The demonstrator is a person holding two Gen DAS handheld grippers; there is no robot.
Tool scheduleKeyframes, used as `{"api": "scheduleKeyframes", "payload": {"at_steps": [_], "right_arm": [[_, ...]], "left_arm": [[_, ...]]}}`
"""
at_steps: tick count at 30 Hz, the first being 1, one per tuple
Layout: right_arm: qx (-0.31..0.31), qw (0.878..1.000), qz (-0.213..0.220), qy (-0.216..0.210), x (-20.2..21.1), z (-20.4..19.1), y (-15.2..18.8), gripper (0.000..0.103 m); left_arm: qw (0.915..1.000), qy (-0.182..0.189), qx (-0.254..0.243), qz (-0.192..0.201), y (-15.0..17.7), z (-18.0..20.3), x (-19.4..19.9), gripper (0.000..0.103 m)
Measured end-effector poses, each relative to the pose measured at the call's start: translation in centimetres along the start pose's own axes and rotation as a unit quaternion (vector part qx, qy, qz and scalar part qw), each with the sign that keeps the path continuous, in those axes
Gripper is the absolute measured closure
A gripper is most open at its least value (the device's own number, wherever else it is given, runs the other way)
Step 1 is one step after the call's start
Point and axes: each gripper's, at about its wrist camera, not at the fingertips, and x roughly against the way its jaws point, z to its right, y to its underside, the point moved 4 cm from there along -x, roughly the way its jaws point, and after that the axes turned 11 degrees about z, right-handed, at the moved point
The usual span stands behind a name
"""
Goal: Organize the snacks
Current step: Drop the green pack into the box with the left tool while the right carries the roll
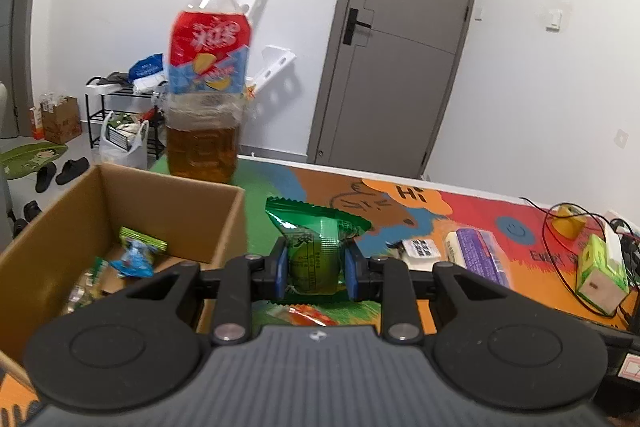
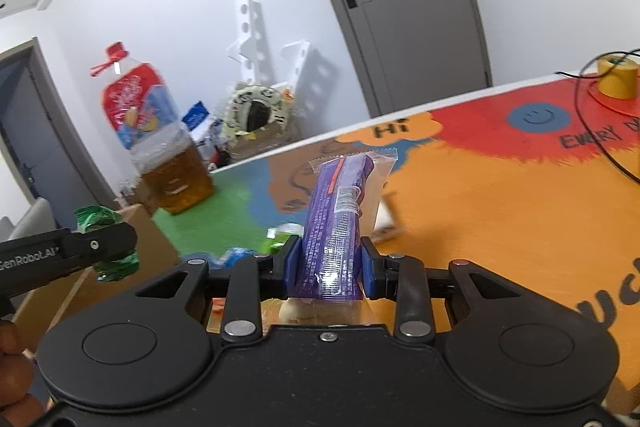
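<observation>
The left gripper [image 1: 316, 273] has its jaws clenched on a green snack packet [image 1: 316, 247], held above the table [image 1: 500, 307] just right of the cardboard box [image 1: 180, 203]. The right gripper [image 2: 330, 267] grips a purple snack packet [image 2: 336, 223] on edge, lifted off the table. Small snacks lie inside the box; a large tea bottle [image 1: 204, 83] stands at the table's far edge behind it.
</observation>
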Motion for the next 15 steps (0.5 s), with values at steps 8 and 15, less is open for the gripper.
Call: {"api": "scheduleKeyframes", "payload": {"at_steps": [8,15], "right_arm": [[0.01,1.0,0.009,-0.029,0.3,-3.7,-0.8,0.072],[0.017,0.998,0.01,-0.057,0.4,-7.1,-0.8,0.072]], "left_arm": [[0.9995,-0.023,0.015,0.012,-1.4,-3.6,1.5,0.076],[0.9985,-0.047,0.026,0.011,-1.9,-6.6,2.4,0.076]]}}
